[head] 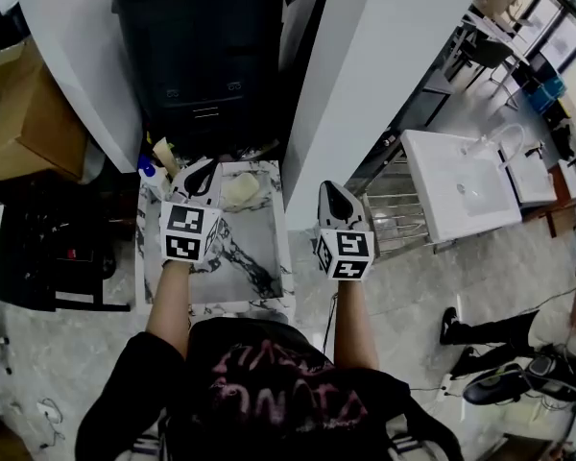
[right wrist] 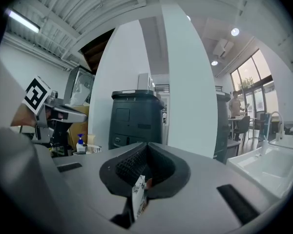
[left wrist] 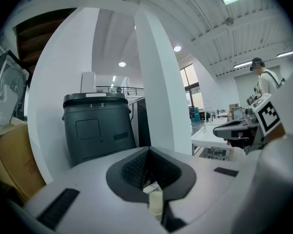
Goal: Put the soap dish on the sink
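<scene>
The cream soap dish (head: 240, 192) rests at the back of a marble-patterned sink (head: 232, 257) in the head view. My left gripper (head: 203, 172) hovers over the sink's back left, just left of the dish and apart from it. Its jaws are shut with nothing between them. In the left gripper view my left gripper (left wrist: 147, 152) points at a dark bin, and a cream sliver (left wrist: 156, 203) shows through the gap below. My right gripper (head: 332, 193) hangs right of the sink, beyond its edge, over the floor. It is also shut and empty (right wrist: 146, 147).
A tall black bin (head: 206, 46) stands behind the sink, with a white pillar (head: 365, 75) to its right. A blue-capped bottle (head: 146, 169) sits at the sink's back left corner. White basins (head: 461, 188) lie to the right. A cardboard box (head: 24, 113) sits at left.
</scene>
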A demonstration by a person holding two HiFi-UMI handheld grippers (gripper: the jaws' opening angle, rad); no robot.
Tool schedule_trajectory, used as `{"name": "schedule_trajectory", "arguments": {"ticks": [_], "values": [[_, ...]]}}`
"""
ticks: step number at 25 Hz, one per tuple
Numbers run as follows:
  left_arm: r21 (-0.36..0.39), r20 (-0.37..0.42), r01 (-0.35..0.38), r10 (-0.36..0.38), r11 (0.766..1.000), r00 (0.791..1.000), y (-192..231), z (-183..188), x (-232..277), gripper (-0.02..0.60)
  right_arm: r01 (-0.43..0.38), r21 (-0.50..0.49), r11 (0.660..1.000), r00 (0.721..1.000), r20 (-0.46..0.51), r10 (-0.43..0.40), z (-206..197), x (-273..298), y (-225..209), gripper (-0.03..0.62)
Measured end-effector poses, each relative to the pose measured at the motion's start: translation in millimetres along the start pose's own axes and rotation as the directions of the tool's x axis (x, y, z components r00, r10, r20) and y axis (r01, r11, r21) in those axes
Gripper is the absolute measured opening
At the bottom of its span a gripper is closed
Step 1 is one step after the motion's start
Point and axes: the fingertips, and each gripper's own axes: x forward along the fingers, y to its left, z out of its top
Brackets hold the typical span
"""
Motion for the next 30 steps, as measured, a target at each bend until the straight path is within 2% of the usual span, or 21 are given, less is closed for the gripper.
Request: {"name": "schedule_trajectory", "arguments": {"ticks": [4,12,30], "values": [[-0.017,0.018,-0.004,0.005,1.000,1.000,3.9,6.3,-4.4,0.014,-0.008,0.003,1.000,1.000,0.017,0.008,5.8,-2.5,2.6,0.011],[0.019,0.047,-0.002,0.002,1.000,0.999,-3.7,15.7,-14.9,0.014,-0.005,0.017,1.000,0.999,0.047,0.004,16.6,-12.8,-1.0,0.011],[0.010,0.053,-0.022,0.021,1.000,0.998,4.0,10.6,-34.2,0.014,-0.007,-0.017,1.000,0.999,0.052,0.008,22.8,-21.8,10.0,0.011]]}}
